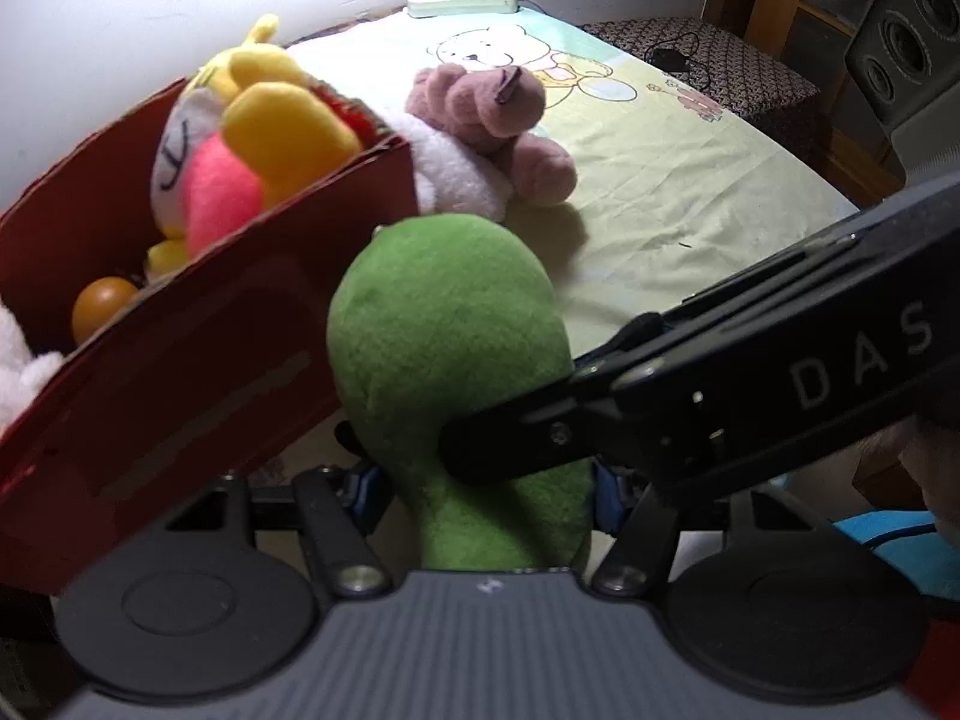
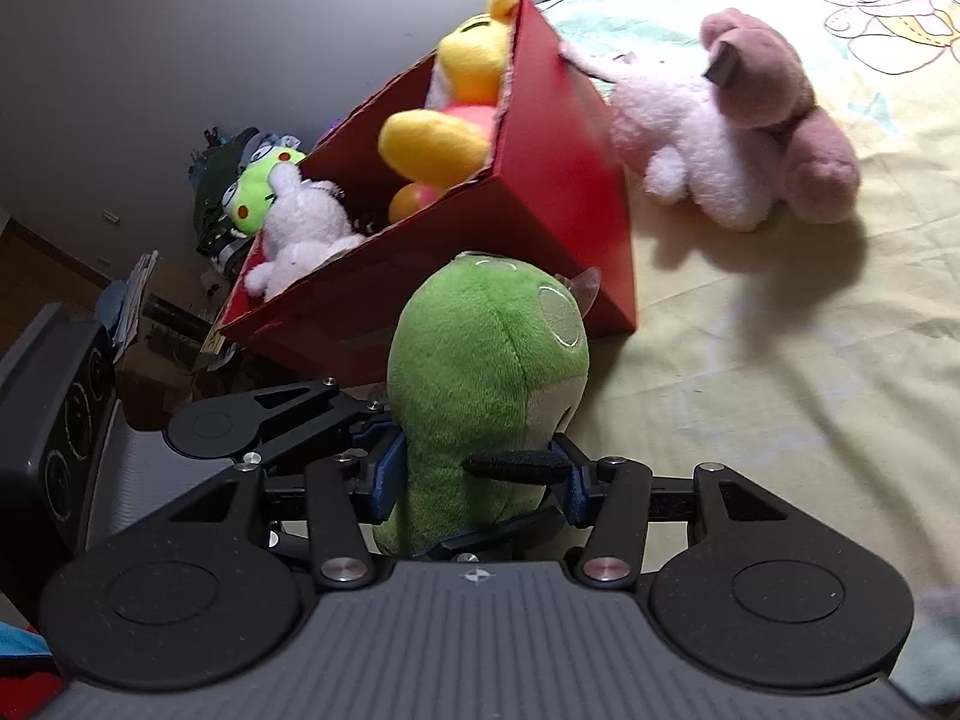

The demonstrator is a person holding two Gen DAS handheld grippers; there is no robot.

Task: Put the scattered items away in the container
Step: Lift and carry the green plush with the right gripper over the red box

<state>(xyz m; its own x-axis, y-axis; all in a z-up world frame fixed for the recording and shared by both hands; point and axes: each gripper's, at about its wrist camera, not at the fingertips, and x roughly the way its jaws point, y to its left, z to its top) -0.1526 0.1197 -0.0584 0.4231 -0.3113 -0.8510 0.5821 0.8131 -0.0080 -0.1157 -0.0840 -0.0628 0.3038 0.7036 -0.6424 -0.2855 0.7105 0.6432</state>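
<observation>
Both grippers, left [image 1: 480,480] and right [image 2: 474,474], were clamped on the upright green plush [image 2: 486,384], held just short of the red box [image 2: 558,180] whose open top lay at about eleven o'clock.

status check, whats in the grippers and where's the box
Both grippers, left gripper and right gripper, shut on the green plush. Red box just ahead, already holding toys. Pink-and-brown bear on the bed beside the box, not in the way.
</observation>
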